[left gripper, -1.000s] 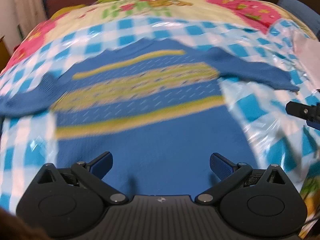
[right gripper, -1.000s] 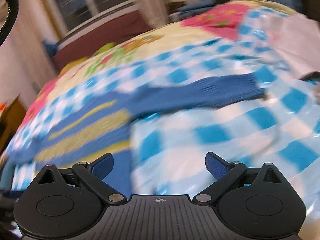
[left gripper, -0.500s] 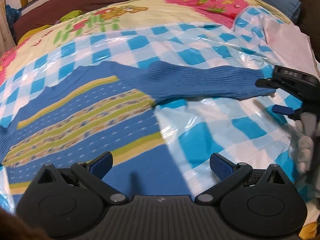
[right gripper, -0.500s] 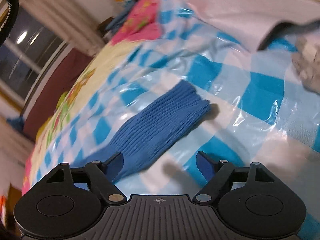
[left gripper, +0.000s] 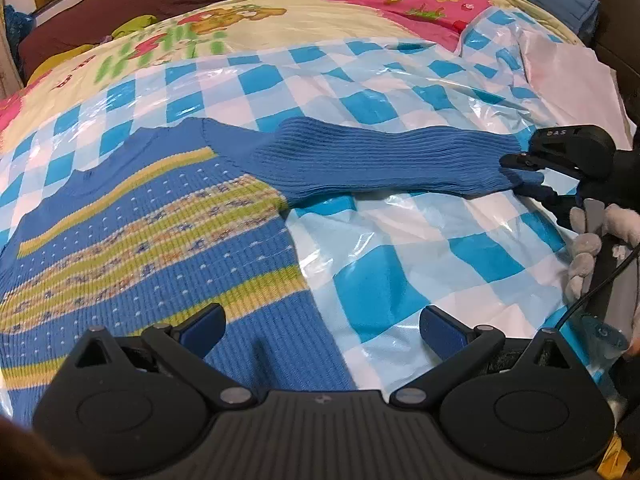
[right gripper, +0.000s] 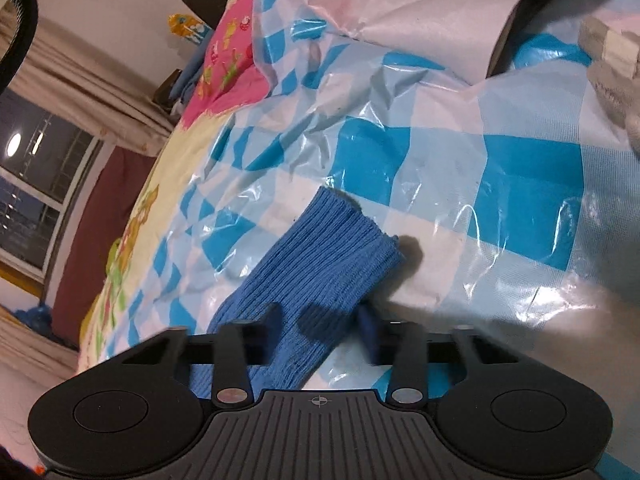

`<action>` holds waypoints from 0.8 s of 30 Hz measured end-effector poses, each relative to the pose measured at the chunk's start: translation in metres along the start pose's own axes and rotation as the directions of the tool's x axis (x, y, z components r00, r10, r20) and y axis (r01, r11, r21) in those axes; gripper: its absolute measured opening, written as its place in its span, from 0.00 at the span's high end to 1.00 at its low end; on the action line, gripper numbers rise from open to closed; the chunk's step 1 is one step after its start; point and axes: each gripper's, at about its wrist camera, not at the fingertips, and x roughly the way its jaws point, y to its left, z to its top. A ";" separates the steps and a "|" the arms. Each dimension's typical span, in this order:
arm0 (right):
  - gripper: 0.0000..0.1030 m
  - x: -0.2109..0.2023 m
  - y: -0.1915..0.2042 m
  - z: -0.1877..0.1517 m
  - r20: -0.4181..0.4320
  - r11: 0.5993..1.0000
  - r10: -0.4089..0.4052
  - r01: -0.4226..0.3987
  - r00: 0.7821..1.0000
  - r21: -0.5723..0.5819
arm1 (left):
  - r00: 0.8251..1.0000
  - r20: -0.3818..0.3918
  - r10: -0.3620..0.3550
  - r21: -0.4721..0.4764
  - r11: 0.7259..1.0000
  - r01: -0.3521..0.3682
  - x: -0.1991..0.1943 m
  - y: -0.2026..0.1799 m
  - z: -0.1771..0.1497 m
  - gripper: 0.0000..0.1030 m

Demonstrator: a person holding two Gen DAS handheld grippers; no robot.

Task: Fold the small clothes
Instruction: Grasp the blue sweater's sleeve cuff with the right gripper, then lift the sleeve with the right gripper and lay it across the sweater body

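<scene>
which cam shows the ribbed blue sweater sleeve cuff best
The right wrist view: the ribbed blue sweater sleeve cuff lies close and sharp, its end edge visible past the right gripper. In the left wrist view the cuff is smaller, far right, partly behind that gripper.

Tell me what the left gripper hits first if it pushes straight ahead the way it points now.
Probably the blue sweater: its side edge lies right ahead of the open left gripper, with checked plastic sheet under the right finger. Depth is unclear.
</scene>
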 end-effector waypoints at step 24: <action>0.84 -0.038 0.043 -0.001 -0.006 0.989 0.103 -0.103 0.995 -0.102 | 0.999 0.032 0.027 -0.086 0.996 -0.024 -0.019 0.044 -0.020 0.00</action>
